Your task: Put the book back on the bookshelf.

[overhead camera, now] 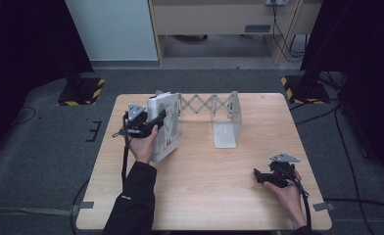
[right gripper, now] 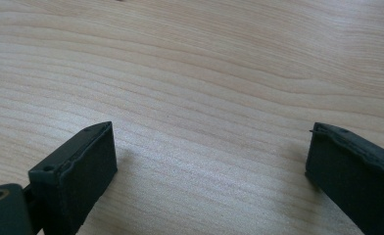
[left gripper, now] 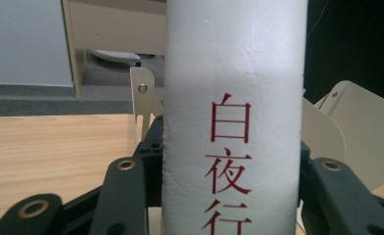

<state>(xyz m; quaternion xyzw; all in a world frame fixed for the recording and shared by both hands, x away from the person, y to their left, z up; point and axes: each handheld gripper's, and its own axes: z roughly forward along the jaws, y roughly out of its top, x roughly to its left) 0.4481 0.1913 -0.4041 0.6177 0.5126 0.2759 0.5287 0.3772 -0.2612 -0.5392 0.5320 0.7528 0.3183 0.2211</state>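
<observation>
A lab-like recording room: dark curtains (overhead camera: 28,39), hazard-striped stand bases (overhead camera: 81,91), floor cables (overhead camera: 337,122), grey carpet (overhead camera: 43,161) around one wooden counter (overhead camera: 204,196).

Grey carpet floor (overhead camera: 43,147), pale wall panel (overhead camera: 111,29), wooden desk (overhead camera: 214,19) behind.

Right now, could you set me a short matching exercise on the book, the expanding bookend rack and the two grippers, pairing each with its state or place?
Things:
1. white book
2. bookend rack
3. left gripper
4. right gripper

States:
A. jaws open over bare wood
B. stretched along the table's far edge
C. shut on the spine
D. upright, at the rack's left end

Pairs: 1-D, 2-B, 3-C, 4-A
</observation>
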